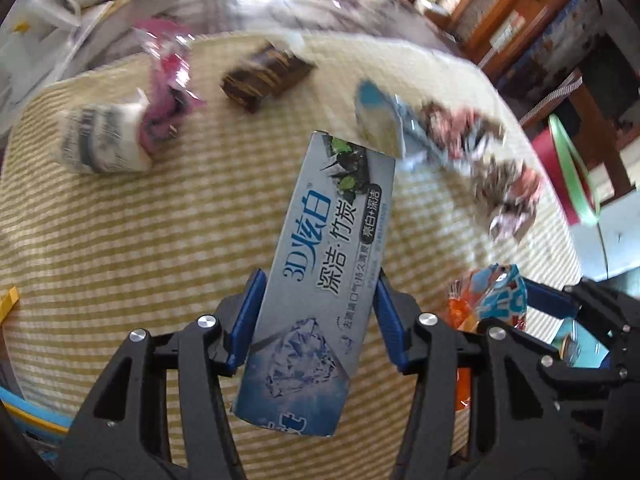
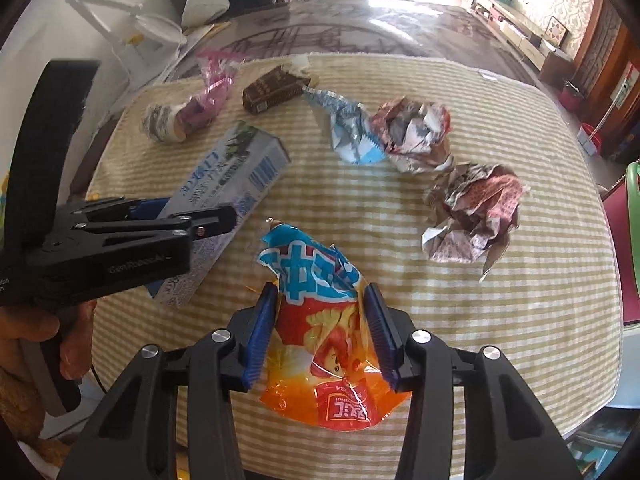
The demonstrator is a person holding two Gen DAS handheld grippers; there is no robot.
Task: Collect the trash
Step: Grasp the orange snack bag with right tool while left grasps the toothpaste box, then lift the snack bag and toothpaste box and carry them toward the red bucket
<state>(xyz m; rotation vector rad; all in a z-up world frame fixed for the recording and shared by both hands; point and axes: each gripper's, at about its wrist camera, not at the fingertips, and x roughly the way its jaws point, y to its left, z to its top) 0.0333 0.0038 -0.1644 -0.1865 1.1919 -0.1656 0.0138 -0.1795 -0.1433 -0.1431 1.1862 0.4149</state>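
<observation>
While the left tongs [image 1: 318, 322] clamped a grey-blue toothpaste box [image 1: 316, 276] just above the striped surface [image 1: 140, 240], the right tongs [image 2: 320, 330] pinched an orange-and-blue snack wrapper [image 2: 320, 320] beside it. Beyond them lay two crumpled paper balls [image 2: 474, 216], a blue-and-white wrapper [image 2: 348, 132], a brown carton [image 2: 272, 90], a pink wrapper [image 2: 214, 92] and a small white roll [image 2: 162, 122], scattered across the far half.
</observation>
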